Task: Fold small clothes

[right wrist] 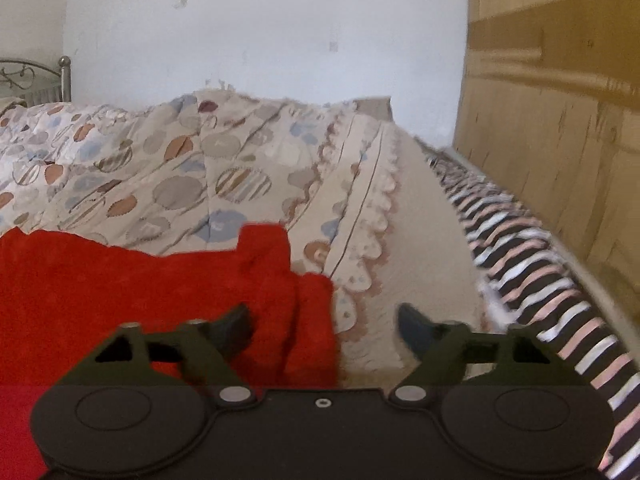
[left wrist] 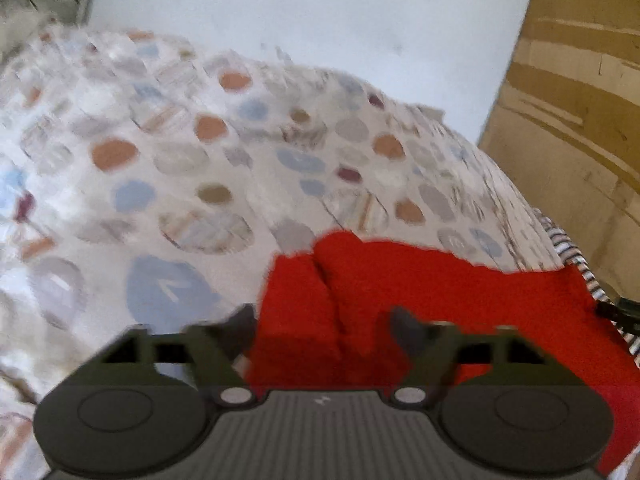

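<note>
A small red garment (left wrist: pixel 420 300) lies on the patterned bed cover. In the left wrist view my left gripper (left wrist: pixel 324 326) is open, its jaws wide apart, with the garment's left folded edge between the fingers. The same red garment (right wrist: pixel 140 292) shows in the right wrist view, at lower left. My right gripper (right wrist: pixel 324 326) is open; its left finger (right wrist: pixel 232 326) rests over the garment's right edge and its right finger (right wrist: pixel 416 330) is over the beige cover. The left view is blurred.
The bed cover (right wrist: pixel 192 168) has coloured round patches and a scalloped border (right wrist: pixel 376 248). A striped black, white and pink cloth (right wrist: pixel 532 264) runs along the bed's right side. A cardboard wall (right wrist: pixel 560 120) stands at right, a white wall (right wrist: pixel 260 40) behind, and a metal bed frame (right wrist: pixel 40 76) at far left.
</note>
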Demonstrator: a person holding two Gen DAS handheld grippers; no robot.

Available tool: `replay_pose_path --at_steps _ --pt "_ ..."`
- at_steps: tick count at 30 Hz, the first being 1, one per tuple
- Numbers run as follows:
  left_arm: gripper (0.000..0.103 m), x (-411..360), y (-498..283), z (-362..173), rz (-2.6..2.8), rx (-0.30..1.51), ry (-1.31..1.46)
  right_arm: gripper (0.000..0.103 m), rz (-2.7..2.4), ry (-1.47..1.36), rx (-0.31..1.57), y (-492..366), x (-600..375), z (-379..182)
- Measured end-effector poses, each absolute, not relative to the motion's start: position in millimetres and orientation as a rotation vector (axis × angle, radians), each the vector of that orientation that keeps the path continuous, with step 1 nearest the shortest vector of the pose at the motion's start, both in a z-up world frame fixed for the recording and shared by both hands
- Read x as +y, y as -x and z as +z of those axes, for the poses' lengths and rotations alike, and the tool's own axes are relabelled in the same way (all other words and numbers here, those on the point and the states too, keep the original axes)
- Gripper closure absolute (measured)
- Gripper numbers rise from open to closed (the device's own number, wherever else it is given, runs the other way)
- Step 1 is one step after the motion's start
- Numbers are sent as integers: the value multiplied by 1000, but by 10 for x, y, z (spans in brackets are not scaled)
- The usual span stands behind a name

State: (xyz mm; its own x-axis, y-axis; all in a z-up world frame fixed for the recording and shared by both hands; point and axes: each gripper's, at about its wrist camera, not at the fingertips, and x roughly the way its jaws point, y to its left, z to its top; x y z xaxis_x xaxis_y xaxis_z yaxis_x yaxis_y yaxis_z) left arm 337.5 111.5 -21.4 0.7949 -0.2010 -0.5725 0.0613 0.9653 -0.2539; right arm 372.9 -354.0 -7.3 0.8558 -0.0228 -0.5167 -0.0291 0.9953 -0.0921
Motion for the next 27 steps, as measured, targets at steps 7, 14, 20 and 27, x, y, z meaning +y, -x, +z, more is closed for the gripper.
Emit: replay_pose_path --at_steps 7,14,20,27 --pt "1 1178 -3012 -64 -82 617 193 1 22 157 410 -3236 -3387 255" --pt "0 1210 -2425 -207 -76 648 348 1 117 206 310 -2562 -2784 257" --pt "1 1226 -2136 -453 -93 746 507 1 146 300 279 -2268 -2266 15" --pt "1 1110 -2056 -718 -178 734 711 1 56 310 312 -2307 -2230 -322"
